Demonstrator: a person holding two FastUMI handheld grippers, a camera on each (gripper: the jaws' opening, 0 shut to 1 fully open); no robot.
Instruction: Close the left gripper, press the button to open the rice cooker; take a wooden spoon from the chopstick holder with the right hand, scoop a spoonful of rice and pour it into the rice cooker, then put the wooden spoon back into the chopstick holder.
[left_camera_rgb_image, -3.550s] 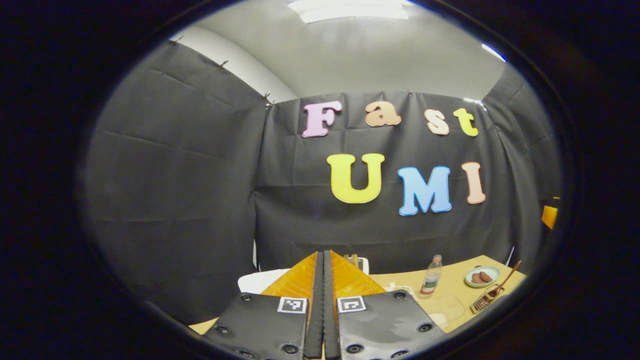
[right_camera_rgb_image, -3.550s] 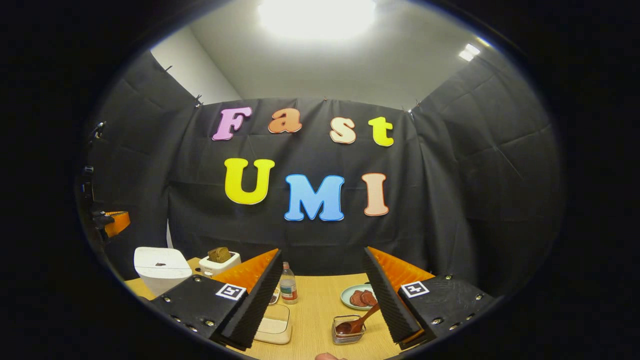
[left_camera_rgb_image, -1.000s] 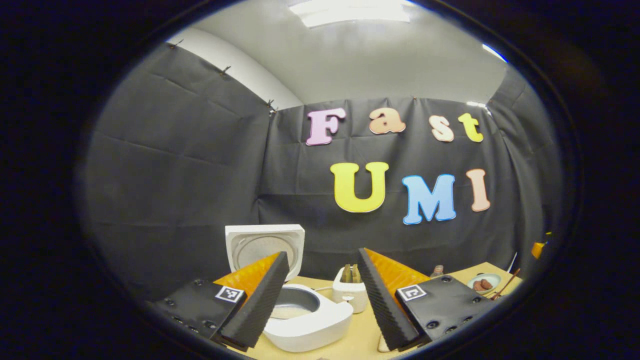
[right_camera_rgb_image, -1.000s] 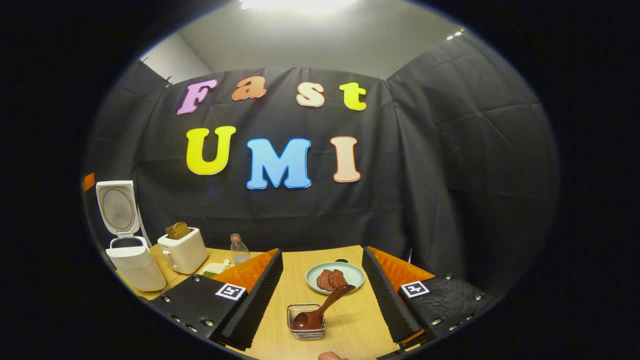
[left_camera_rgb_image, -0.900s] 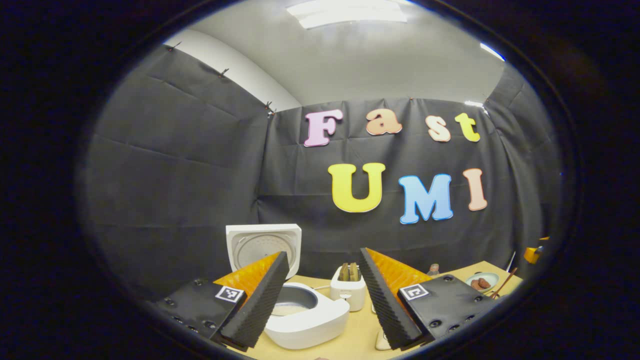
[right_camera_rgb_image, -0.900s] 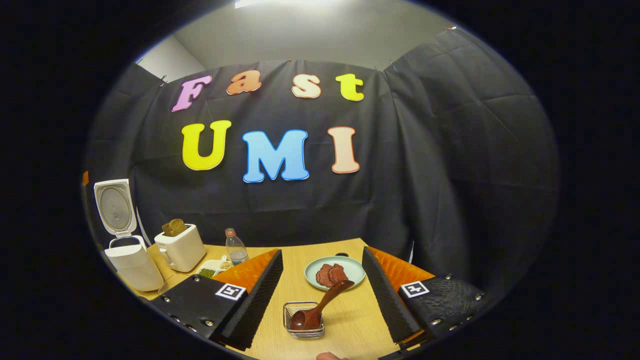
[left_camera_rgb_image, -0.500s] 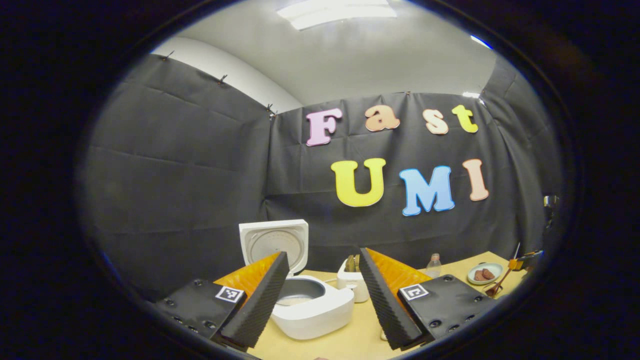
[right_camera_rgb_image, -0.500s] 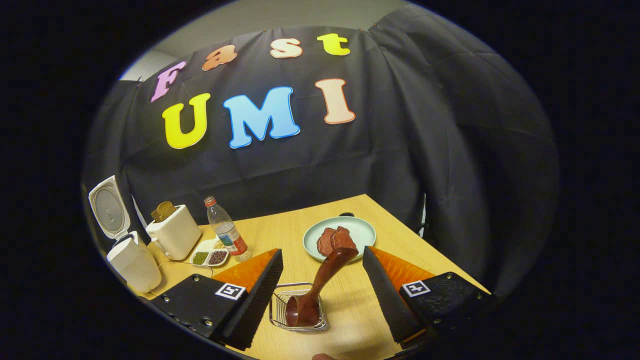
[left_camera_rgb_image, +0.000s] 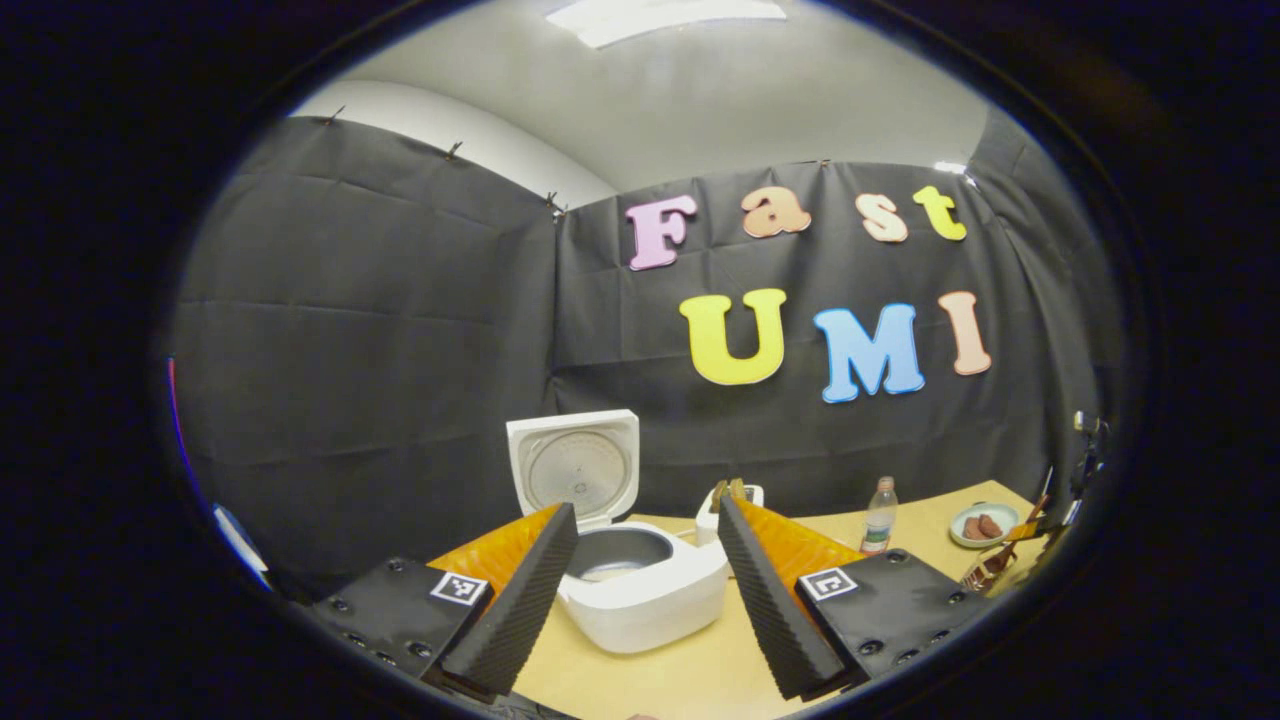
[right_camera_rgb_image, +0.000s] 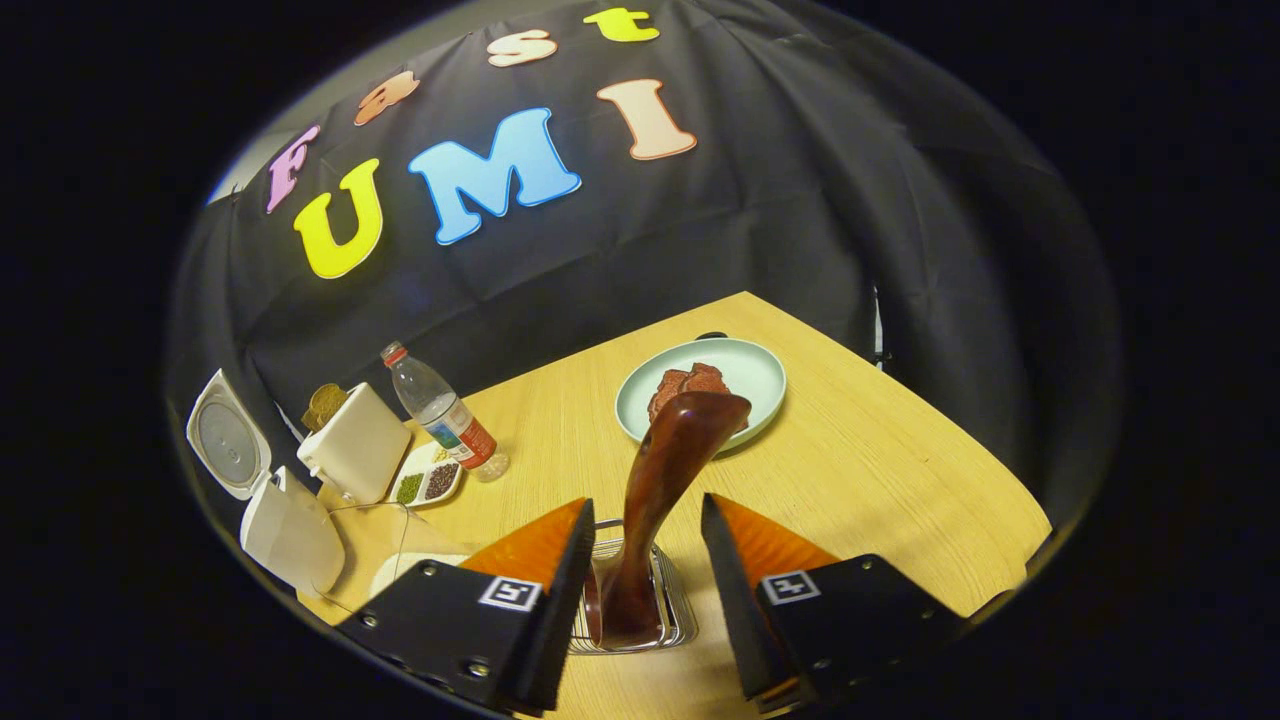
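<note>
The white rice cooker (left_camera_rgb_image: 645, 600) stands with its lid (left_camera_rgb_image: 577, 465) raised, and the inner pot shows. My left gripper (left_camera_rgb_image: 648, 508) hovers open in front of it, holding nothing. In the right gripper view the cooker (right_camera_rgb_image: 285, 535) sits at the far left. A dark wooden spoon (right_camera_rgb_image: 668, 470) stands bowl-down in the wire chopstick holder (right_camera_rgb_image: 672, 610), its handle leaning up and away. My right gripper (right_camera_rgb_image: 645, 510) is open, one finger on each side of the handle, with small gaps on both sides. The right gripper (left_camera_rgb_image: 1040, 528) and the spoon (left_camera_rgb_image: 990, 572) also appear far right in the left gripper view.
On the wooden table (right_camera_rgb_image: 880, 470) a pale green plate (right_camera_rgb_image: 745, 375) with brown slices lies beyond the spoon. A white toaster (right_camera_rgb_image: 355, 445) with bread, a water bottle (right_camera_rgb_image: 440, 412), a small dish of beans (right_camera_rgb_image: 425, 485) and a pale container (right_camera_rgb_image: 405, 570) stand to the left.
The cooker lid was opened and my left gripper went from shut to open, then drew back. My right gripper tilted down onto the spoon and its fingers narrowed around the handle.
</note>
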